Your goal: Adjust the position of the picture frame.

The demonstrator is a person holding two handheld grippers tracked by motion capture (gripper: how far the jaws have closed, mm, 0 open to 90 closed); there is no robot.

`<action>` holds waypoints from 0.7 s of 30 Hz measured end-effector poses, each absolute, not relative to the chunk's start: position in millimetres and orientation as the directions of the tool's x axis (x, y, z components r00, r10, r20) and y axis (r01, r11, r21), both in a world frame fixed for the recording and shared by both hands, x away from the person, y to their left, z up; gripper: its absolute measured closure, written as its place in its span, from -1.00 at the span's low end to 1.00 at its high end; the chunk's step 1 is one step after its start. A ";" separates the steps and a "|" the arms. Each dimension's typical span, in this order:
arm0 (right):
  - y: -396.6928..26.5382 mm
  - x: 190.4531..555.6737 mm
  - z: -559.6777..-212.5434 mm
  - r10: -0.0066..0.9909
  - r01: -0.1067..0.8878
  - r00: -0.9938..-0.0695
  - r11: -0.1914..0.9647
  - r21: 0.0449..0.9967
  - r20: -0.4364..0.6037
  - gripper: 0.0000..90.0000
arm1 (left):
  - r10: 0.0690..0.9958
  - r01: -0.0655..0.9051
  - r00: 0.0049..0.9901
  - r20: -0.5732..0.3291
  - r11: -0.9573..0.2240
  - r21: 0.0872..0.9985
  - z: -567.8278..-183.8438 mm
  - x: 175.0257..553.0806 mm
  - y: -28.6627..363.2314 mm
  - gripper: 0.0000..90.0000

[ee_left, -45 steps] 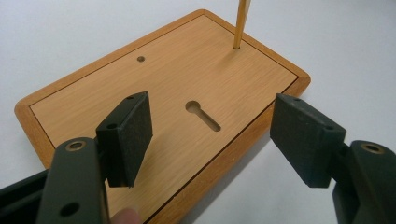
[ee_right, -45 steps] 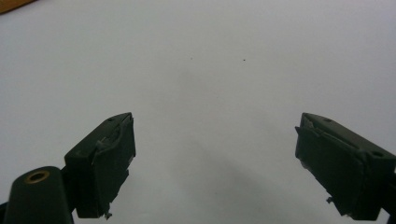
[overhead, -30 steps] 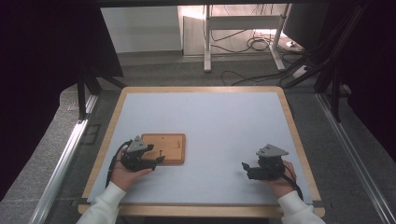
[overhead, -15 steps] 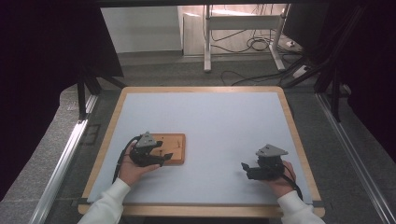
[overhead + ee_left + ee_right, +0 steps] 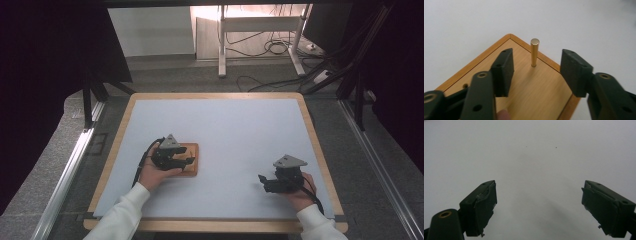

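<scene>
On a pale table [image 5: 230, 125], a wooden board [image 5: 536, 92] lies under the left gripper [image 5: 536, 72], whose jaws, just closing, flank an upright brass pin [image 5: 534, 52] ahead without touching it. The right gripper [image 5: 539, 207] rests released, well apart over bare tabletop.

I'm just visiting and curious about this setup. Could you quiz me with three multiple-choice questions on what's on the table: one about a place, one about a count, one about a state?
1. Where does the wooden board lie on the table?
A. far right corner
B. left of middle, near the person
C. far edge

2. How many brass pegs stand on the board?
A. one
B. three
C. five

3. The right gripper is:
A. clamping a peg
B. open over bare tabletop
C. holding the board

Answers: 1 B, the board sits under the left gripper. 2 A, a single upright peg shows. 3 B, nothing lies between its jaws.
</scene>
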State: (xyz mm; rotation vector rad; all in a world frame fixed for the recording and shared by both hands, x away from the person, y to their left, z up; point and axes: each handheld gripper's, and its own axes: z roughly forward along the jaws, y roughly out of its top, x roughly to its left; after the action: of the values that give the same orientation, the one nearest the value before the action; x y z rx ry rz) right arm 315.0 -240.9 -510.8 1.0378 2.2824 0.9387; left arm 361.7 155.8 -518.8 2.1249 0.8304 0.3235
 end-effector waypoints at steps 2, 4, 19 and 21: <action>-241.1 315.0 -511.0 0.782 0.469 -0.611 0.484 0.739 -0.124 -0.72 | 0.655 0.453 0.753 -0.059 -0.452 0.768 -519.8 365.2 152.6 0.24; -241.3 315.1 -511.2 0.782 0.470 -0.611 0.484 0.739 -0.123 -0.72 | 0.655 0.447 0.754 -0.046 -0.460 0.767 -519.9 368.0 149.3 0.39; -239.2 315.4 -512.8 0.772 0.462 -0.621 0.500 0.732 -0.136 -0.72 | 0.664 0.436 0.747 -0.002 -0.488 0.756 -520.7 368.2 144.7 0.90; -239.5 315.5 -512.5 0.774 0.462 -0.620 0.497 0.735 -0.134 -0.72 | 0.668 0.438 0.745 -0.003 -0.485 0.757 -518.5 368.1 144.8 0.90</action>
State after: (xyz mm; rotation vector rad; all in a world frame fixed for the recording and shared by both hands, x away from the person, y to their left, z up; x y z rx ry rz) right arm 315.5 -239.5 -512.5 1.0190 2.2940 0.9301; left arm 368.1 144.8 -518.5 2.1586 0.8280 0.3744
